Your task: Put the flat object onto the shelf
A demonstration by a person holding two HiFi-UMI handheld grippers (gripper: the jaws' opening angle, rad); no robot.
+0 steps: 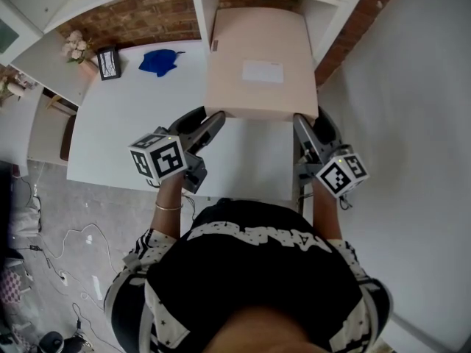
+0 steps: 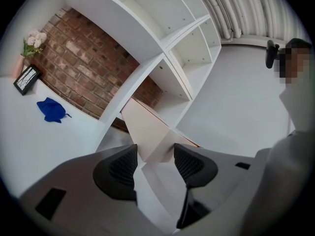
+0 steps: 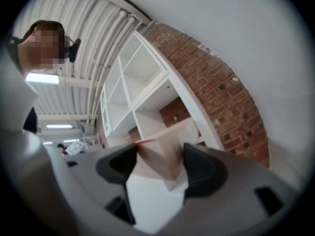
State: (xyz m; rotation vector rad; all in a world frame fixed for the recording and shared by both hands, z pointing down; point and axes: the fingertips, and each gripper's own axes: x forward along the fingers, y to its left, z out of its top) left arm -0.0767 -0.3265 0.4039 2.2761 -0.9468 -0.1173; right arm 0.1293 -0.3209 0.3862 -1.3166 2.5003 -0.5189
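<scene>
In the head view, the flat box (image 1: 257, 65) is held level by its near corners, its far end entering the shelf (image 1: 202, 13). In the left gripper view, its corner is clamped by the left gripper (image 2: 155, 163), jaws half apart. In the right gripper view, the other corner is clamped by the right gripper (image 3: 157, 168), jaws wider.

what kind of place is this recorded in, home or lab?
Probably a mock living-room corner inside a big hall, not a real home: a white shelf unit on a brick wall, a table with a framed picture and flowers, but a corrugated ceiling with strip lights overhead.
</scene>
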